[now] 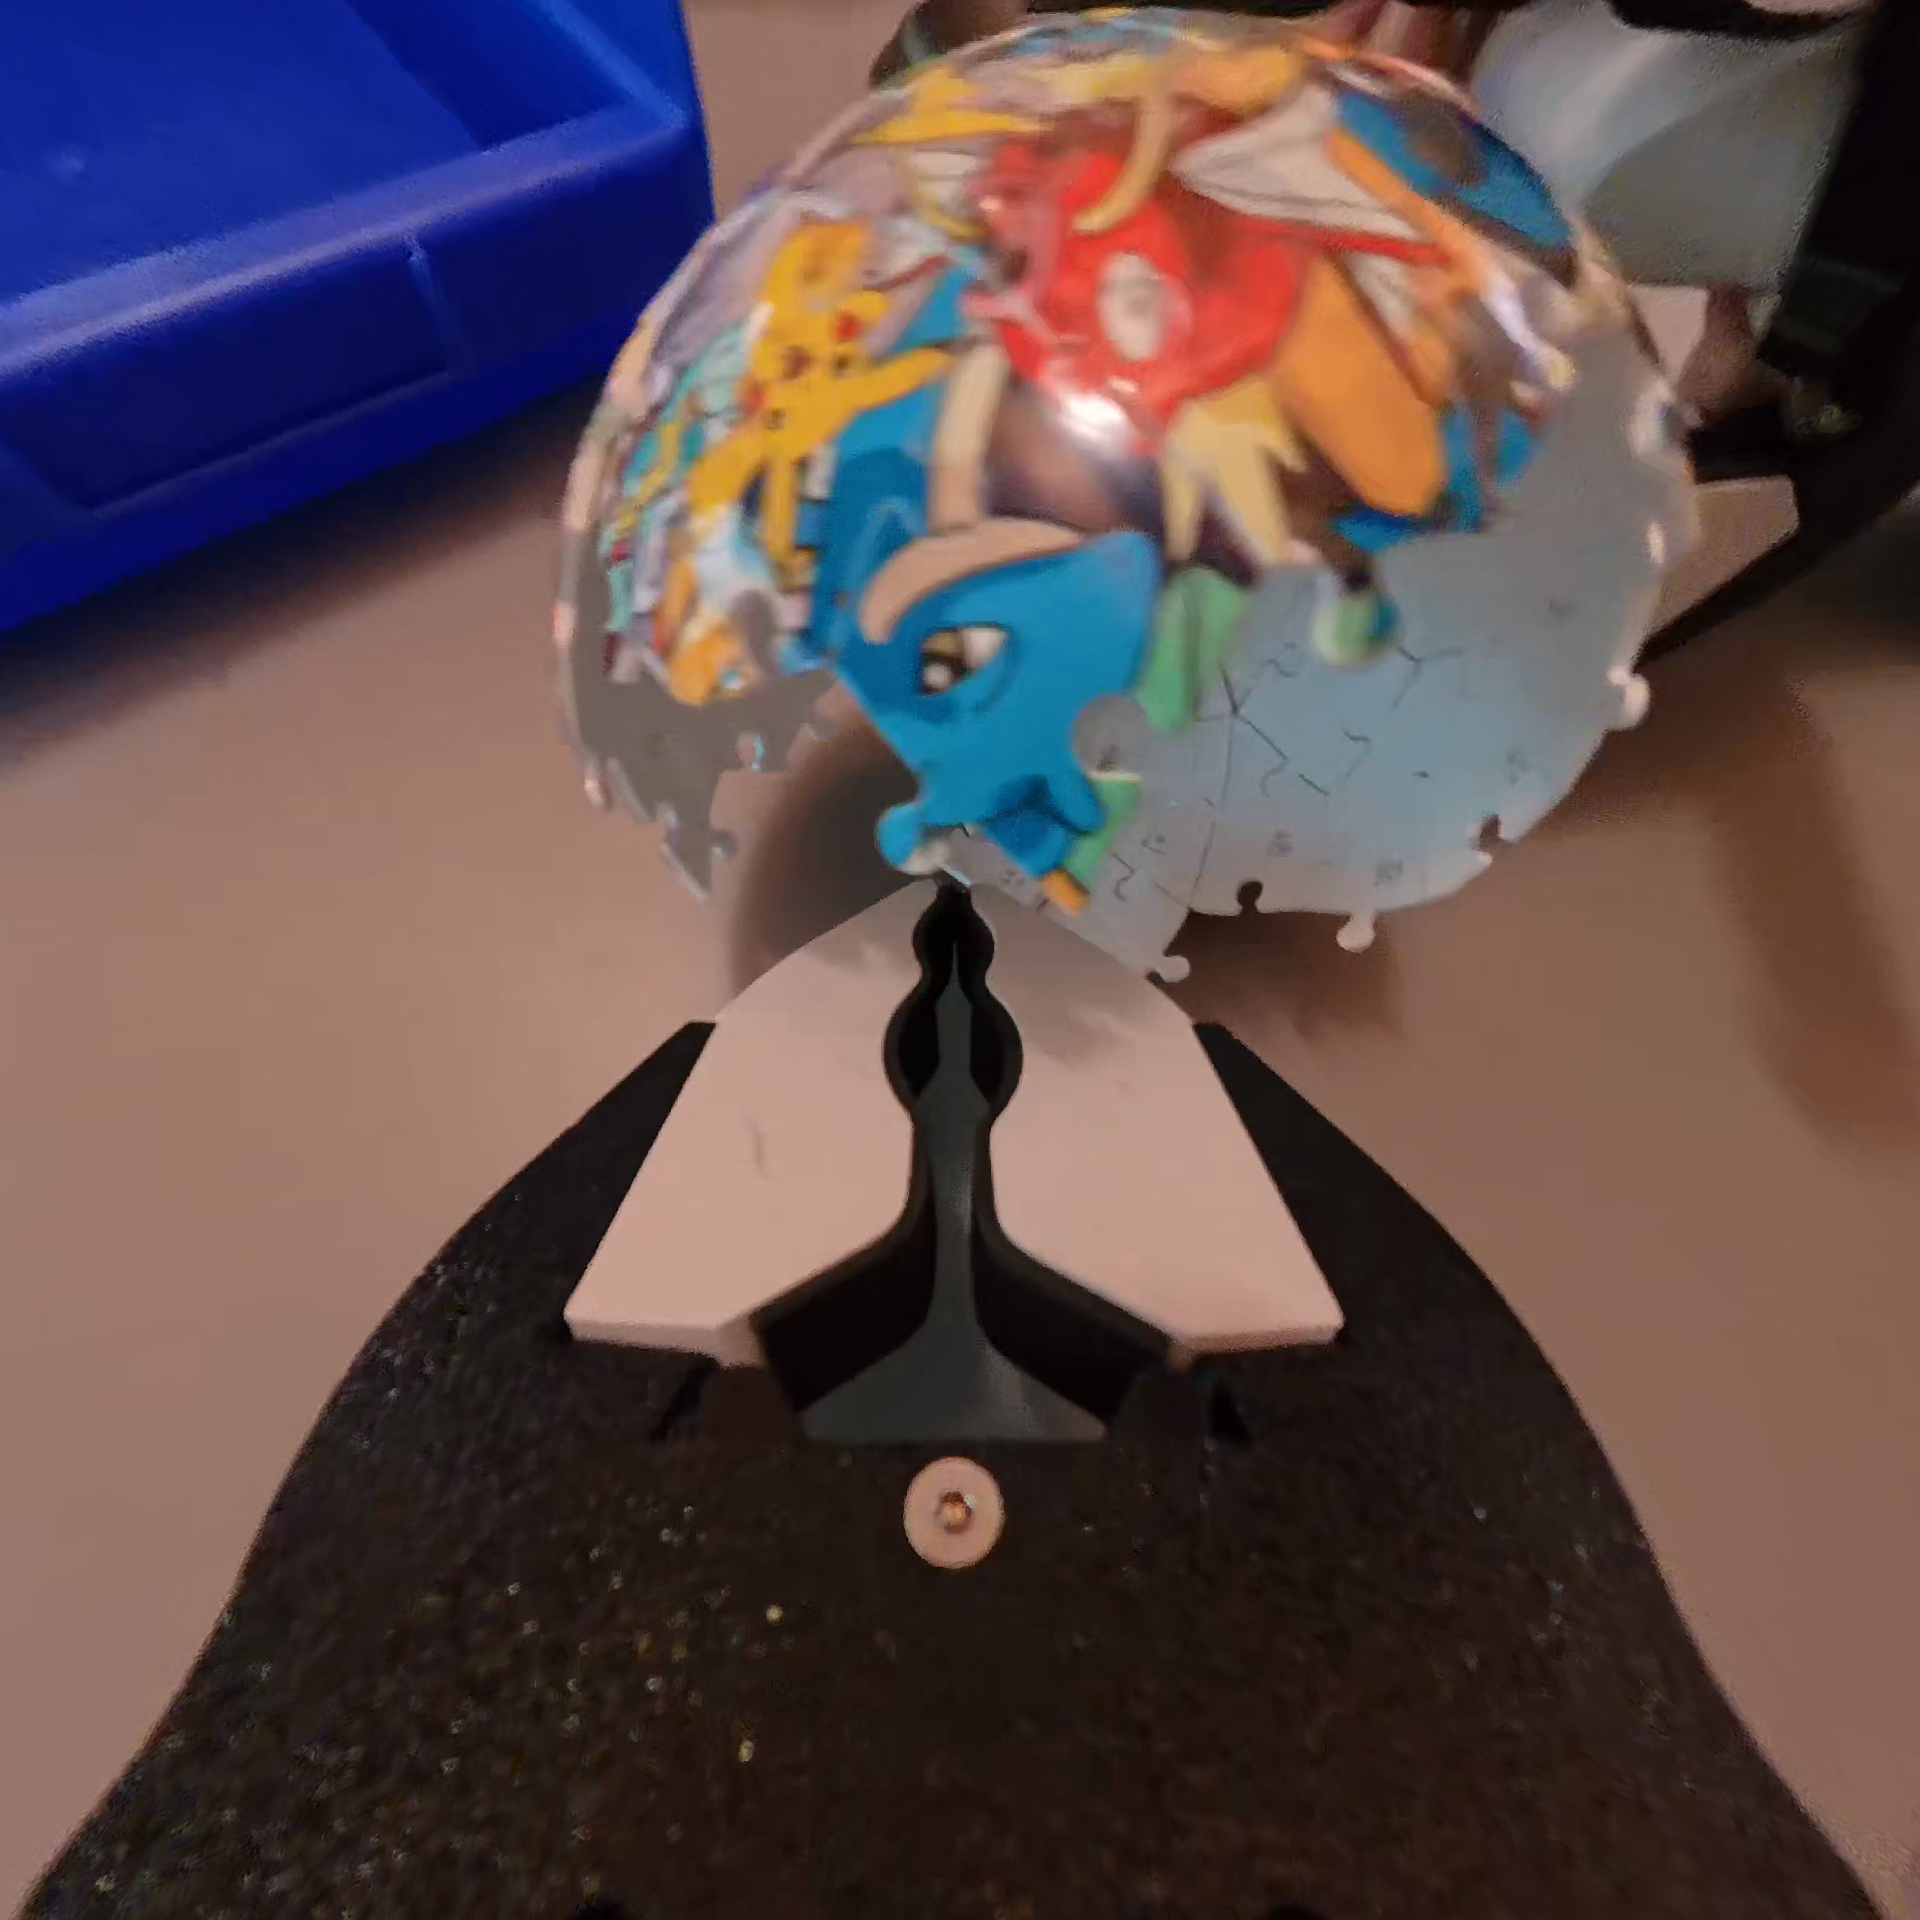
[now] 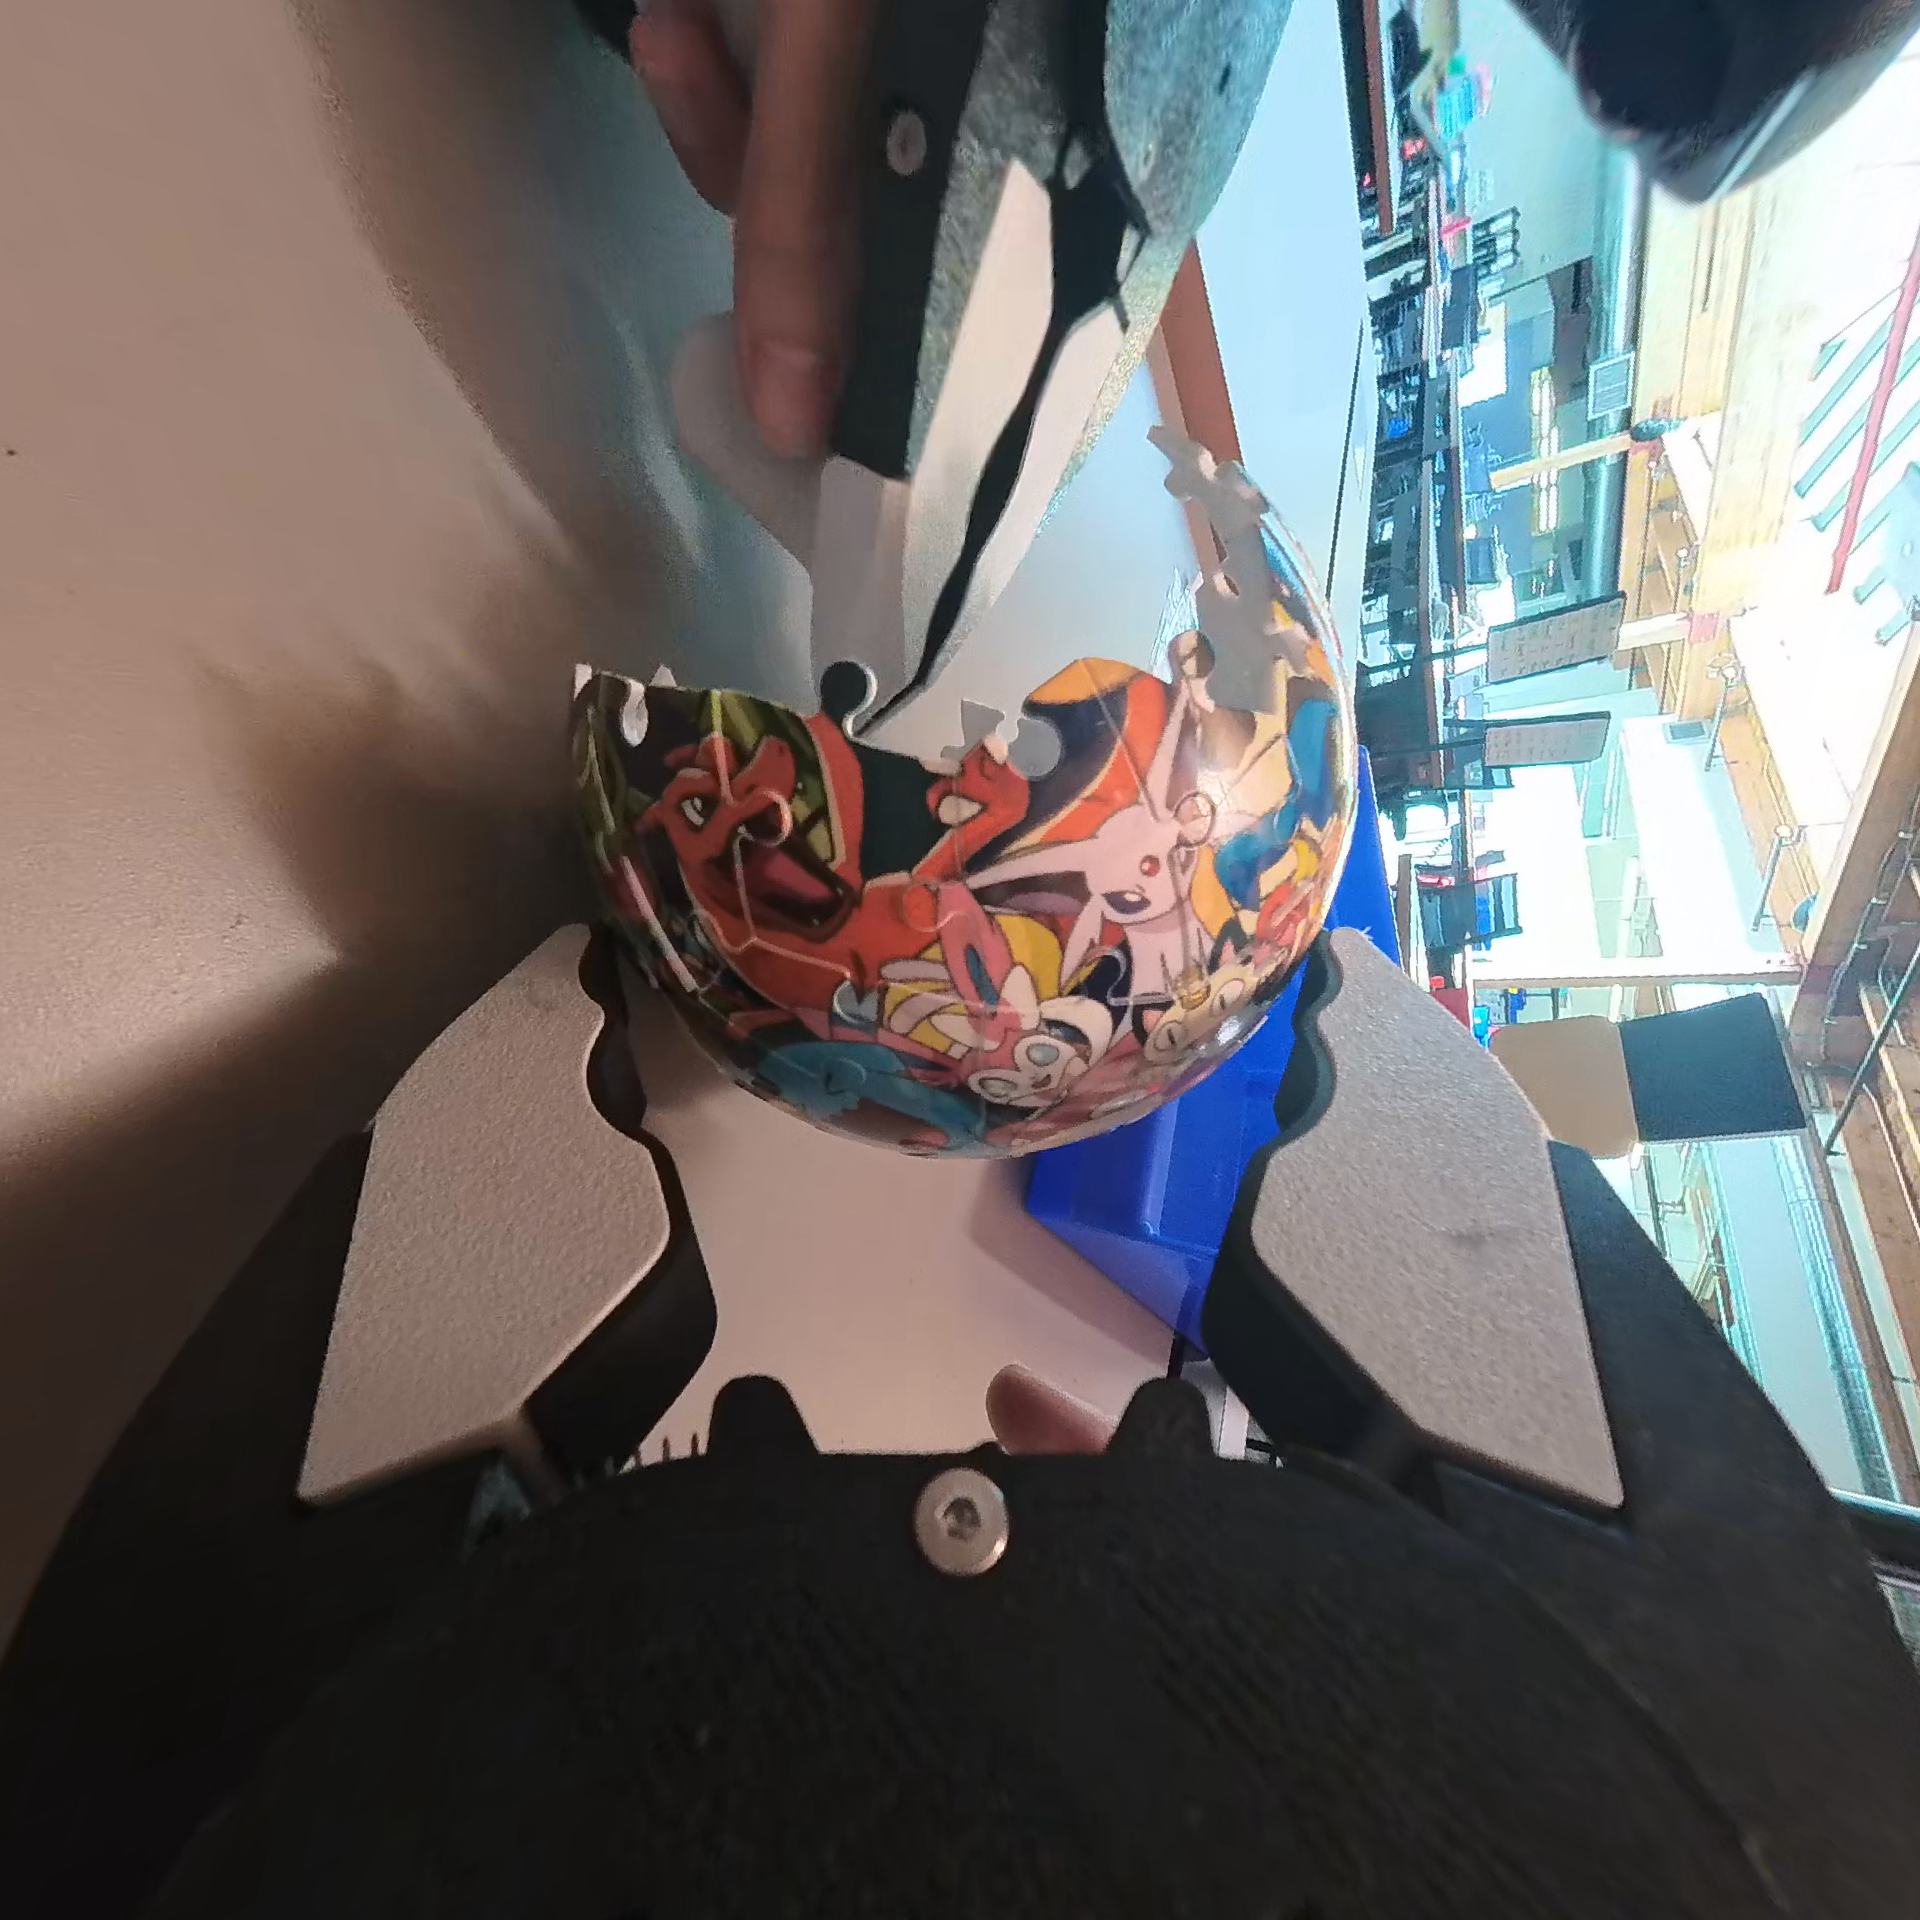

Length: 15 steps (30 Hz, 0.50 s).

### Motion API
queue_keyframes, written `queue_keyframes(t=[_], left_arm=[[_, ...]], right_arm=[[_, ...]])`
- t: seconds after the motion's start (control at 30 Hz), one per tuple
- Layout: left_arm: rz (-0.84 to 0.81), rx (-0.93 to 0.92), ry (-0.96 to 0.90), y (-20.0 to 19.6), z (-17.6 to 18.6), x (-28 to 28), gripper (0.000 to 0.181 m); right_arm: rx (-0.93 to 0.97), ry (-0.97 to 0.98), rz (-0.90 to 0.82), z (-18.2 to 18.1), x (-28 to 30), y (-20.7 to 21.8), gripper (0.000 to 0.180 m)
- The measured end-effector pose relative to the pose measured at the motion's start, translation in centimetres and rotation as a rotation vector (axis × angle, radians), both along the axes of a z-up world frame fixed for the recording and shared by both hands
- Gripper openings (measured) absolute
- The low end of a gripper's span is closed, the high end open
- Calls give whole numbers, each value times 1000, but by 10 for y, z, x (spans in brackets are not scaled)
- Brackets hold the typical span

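A partly built puzzle ball (image 1: 1091, 416) with bright cartoon pictures is held above the beige table (image 1: 312, 935); its open jagged rim faces my left gripper. My left gripper (image 1: 951, 904) is shut on the lower edge of a blue puzzle piece (image 1: 997, 707), which sits against the ball's rim. In the right wrist view my right gripper (image 2: 966, 966) is shut on the ball (image 2: 966, 883), one finger on each side. The left gripper (image 2: 883, 717) comes in from above there, with a person's fingers (image 2: 779, 312) behind it.
A blue plastic bin (image 1: 260, 260) stands on the table at the far left of the left wrist view and shows behind the ball in the right wrist view (image 2: 1143, 1195). A room with shelves and furniture lies beyond the table edge (image 2: 1558, 727). The tips of one gripper are about 6 centimeters away from the tips of the other.
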<state>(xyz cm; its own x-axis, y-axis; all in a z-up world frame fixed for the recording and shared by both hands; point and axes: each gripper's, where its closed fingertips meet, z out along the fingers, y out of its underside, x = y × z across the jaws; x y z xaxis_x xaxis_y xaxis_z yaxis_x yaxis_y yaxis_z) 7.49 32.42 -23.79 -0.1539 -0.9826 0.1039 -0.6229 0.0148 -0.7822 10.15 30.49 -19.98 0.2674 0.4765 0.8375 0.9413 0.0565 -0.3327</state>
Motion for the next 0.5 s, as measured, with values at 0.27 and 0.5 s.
queue_keyframes(t=[0.27,0.5], left_arm=[[-127,212,59,0,-16,1,12],[-164,229,41,-3,-15,6,11]], right_arm=[[1,2,-1,0,0,1,121],[2,-2,1,-1,0,1,122]])
